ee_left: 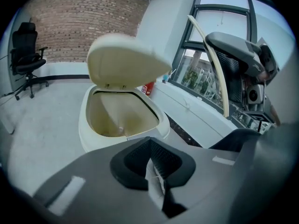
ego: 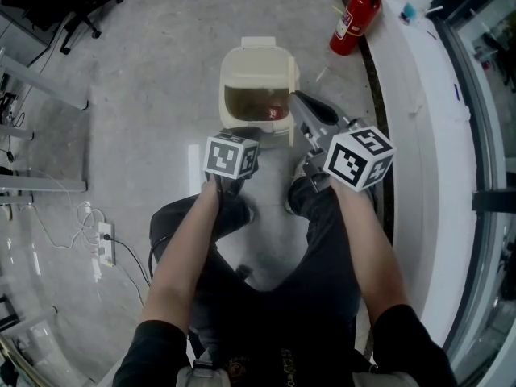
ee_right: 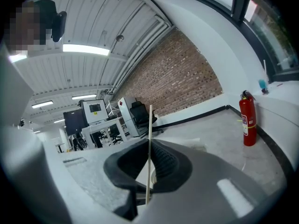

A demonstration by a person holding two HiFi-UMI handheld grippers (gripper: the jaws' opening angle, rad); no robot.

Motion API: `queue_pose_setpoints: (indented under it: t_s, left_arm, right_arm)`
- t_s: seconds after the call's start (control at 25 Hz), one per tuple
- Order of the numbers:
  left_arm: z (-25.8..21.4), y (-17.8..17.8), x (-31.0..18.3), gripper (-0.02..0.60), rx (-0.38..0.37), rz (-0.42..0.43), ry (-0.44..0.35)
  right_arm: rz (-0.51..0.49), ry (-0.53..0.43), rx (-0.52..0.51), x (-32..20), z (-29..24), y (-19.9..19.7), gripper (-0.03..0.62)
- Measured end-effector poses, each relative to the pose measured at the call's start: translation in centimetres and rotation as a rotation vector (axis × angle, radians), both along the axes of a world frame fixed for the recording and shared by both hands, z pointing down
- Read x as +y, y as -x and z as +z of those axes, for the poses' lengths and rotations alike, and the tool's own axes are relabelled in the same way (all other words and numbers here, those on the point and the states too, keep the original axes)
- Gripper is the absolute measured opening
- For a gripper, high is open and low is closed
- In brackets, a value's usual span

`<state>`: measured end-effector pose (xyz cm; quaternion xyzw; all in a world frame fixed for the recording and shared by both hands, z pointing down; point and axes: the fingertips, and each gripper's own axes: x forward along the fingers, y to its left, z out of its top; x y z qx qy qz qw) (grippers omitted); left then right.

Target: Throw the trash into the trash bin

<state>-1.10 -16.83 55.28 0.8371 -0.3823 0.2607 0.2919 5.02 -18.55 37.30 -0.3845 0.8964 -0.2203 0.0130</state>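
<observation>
- left gripper (ee_left: 153,155): jaws closed on a white scrap (ee_left: 153,181), held just short of the bin's (ee_left: 93,141) near rim.
- right gripper (ee_right: 149,148): jaws closed on a thin stick (ee_right: 150,120), which stands upright between them; in the head view its jaws sit at the bin's right rim.
- bin: cream, on the floor, lid (ee_left: 126,62) tipped up.
- extinguisher (ee_right: 247,118): red, on the floor by the window ledge; label too small to read.
- cubes (ego: 232,156): black-and-white square markers only.
</observation>
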Motion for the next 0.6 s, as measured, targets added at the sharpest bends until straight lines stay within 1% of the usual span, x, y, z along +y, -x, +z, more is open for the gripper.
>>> queue_pose_setpoints:
  t_s: [0.08,0.16,0.44,0.6]
  left_arm:
    - [-0.1,-0.1,-0.1,0.005,0.008,-0.006,-0.002]
    - [-0.6,-0.1,-0.3,0.005,0.001,-0.005,-0.015]
    - [-4.2,-0.6,-0.4,0.006,0.001,0.013,-0.113]
    - [-6.2,-0.6,-1.3,0.006,0.013,0.021,-0.153]
  right_arm:
    - [0.004,-0.003,0.001,-0.1,-0.2,-0.2,0.018]
    - [0.007,-0.009,0.002,-0.1,-0.5,-0.4,0.018]
    - [0.017,-0.025,0.008,-0.5,-1.4,-0.6,0.018]
    - [0.013,-0.026,0.013,-1.1,-1.4,-0.2,0.018]
